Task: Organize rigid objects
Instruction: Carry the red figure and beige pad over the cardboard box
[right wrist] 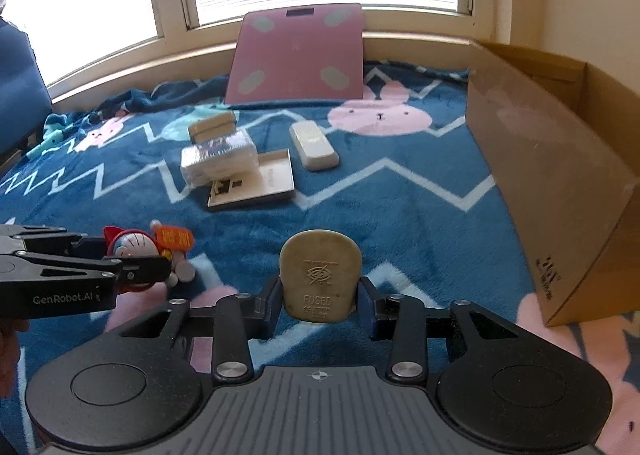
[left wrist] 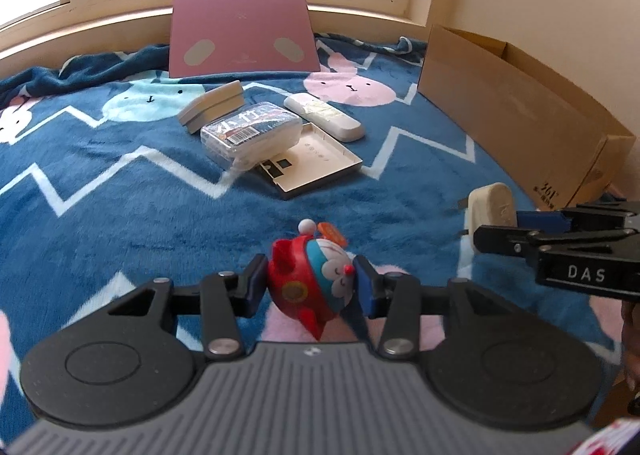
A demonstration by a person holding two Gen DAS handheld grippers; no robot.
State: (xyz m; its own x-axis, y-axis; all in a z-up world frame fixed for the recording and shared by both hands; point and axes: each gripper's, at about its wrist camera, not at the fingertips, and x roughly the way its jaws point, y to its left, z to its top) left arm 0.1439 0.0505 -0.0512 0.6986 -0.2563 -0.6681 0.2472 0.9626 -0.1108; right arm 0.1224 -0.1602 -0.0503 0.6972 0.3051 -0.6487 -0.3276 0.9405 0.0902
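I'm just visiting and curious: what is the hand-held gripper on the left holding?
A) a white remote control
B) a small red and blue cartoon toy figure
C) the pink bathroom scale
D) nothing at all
B: the left hand-held gripper has its pads pressed on either side of the red and blue toy figure, held above the blue blanket.

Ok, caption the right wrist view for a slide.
Right hand-held gripper grips a beige plug above the blue blanket.

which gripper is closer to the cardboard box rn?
Right. The right gripper, shut on a beige plug, sits just left of the cardboard box. The left gripper, shut on the toy figure, is farther left, beyond the right one.
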